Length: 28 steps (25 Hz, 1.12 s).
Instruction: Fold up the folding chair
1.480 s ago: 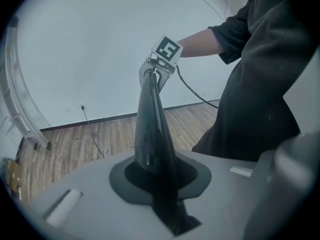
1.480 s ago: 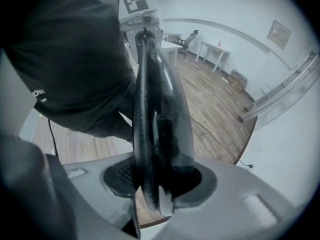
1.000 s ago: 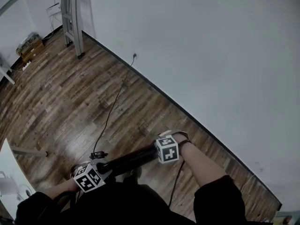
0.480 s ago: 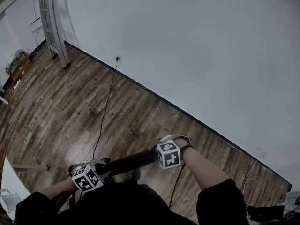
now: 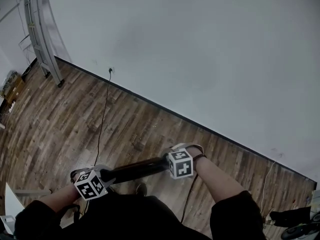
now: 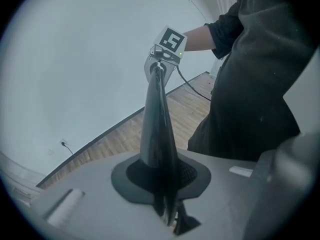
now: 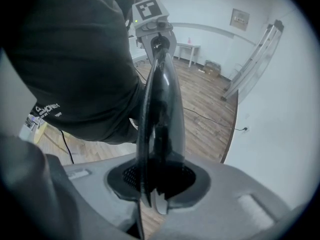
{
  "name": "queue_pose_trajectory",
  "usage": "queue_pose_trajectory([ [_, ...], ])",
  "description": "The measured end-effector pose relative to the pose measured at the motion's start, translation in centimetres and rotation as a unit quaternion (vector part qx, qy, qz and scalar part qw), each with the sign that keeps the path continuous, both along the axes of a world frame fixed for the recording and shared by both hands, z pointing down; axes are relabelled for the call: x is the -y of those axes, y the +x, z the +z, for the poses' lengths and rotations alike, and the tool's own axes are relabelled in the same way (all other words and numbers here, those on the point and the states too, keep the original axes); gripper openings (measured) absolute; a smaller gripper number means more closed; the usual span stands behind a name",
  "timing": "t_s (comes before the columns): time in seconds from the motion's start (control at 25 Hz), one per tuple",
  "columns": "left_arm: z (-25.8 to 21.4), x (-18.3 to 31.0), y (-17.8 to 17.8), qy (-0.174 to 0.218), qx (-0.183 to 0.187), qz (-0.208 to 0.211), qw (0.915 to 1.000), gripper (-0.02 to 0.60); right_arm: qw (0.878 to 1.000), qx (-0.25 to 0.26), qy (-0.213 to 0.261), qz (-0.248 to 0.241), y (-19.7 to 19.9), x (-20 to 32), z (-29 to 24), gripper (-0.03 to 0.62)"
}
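Two clenched grips, the left gripper [image 6: 167, 211] and the right gripper [image 7: 155, 199] whose jaws have just been closing, hold the black flat-folded chair [image 5: 135, 170] by its ends near the person [image 5: 125, 219]; folding seems done, and setting it down needs both grips steady.

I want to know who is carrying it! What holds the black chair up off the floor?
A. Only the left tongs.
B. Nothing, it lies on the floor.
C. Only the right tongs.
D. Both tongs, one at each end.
D: the black chair spans from the left tongs to the right tongs, each clamped on one end; the right ones have just been closing tighter.
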<state>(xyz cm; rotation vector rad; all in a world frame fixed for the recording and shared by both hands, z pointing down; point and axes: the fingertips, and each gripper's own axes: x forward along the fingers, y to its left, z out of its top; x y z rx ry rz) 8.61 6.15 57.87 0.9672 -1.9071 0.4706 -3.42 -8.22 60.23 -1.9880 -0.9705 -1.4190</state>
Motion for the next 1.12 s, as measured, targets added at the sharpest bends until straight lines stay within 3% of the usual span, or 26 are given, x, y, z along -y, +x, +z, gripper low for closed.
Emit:
queue_pose_trajectory([
  [0.32,-0.5,0.8,-4.0,0.013,-0.008,0.059,0.9981,0.058,0.998,-0.005,0.007,0.058,-2.1,2.1,-0.9,0.083],
  [0.56,-0.8,0.6,-6.7,0.029,-0.02,0.122,0.9919,0.058,0.993,-0.013,0.025,0.117,-2.8,3.1,-1.5,0.083],
  [0.84,-1.2,-1.6,-12.1,0.035,-0.026,0.216,0.9754,0.058,0.977,-0.023,0.038,0.211,-4.9,2.1,-2.2,0.081],
  [1.12,-2.2,-3.8,-17.5,0.016,-0.017,0.291,0.9563,0.058,0.959,-0.027,0.029,0.28,-7.4,0.4,-2.7,0.078],
])
